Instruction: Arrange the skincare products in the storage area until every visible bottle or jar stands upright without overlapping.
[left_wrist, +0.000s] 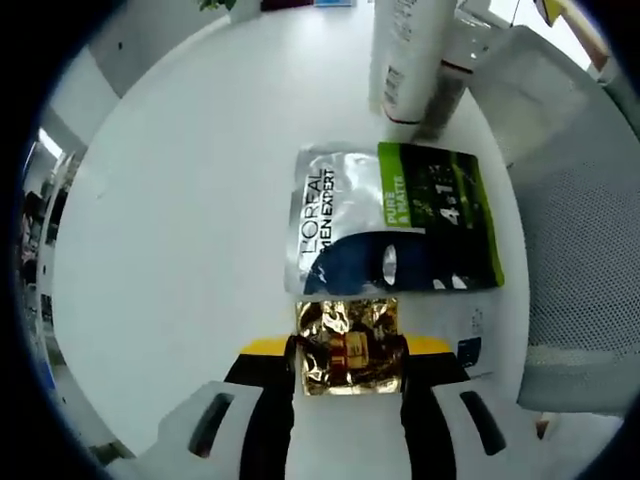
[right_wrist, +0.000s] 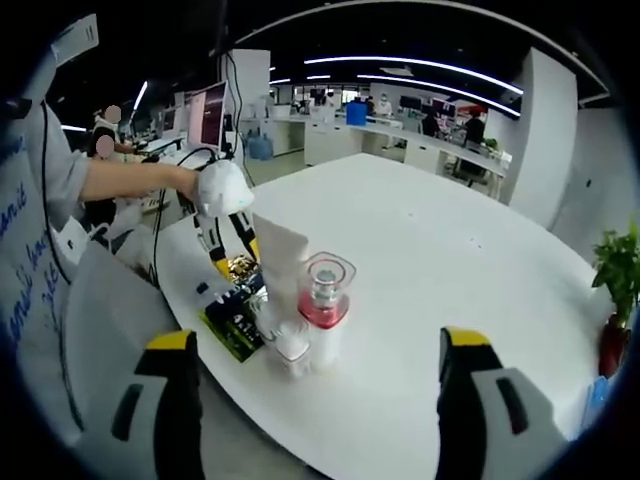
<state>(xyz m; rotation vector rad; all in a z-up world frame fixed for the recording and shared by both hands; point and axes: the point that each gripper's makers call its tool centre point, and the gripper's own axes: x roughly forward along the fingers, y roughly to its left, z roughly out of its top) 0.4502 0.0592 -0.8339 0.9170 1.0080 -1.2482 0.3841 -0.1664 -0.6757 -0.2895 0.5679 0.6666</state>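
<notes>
The left gripper (left_wrist: 348, 372) pinches a crinkled gold sachet (left_wrist: 348, 345) just beside the L'Oréal face-mask packet (left_wrist: 395, 220) on the white table (left_wrist: 180, 250). From the right gripper (right_wrist: 318, 400), jaws wide and empty, a pink-filled bottle (right_wrist: 325, 305) stands upright against a white tube (right_wrist: 280, 265).

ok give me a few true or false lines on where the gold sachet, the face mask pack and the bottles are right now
1. The left tongs hold a gold sachet between their jaws. True.
2. The gold sachet lies on top of the white tube. False: it sits at the near edge of the L'Oreal mask pack, well apart from the tube.
3. The mask pack lies flat on the white table. True.
4. The right tongs are shut on the pink bottle. False: their jaws stand wide apart with nothing between them, and the bottle is beyond them.
5. In the right gripper view, the pink bottle stands upright beside the white tube. True.
</notes>
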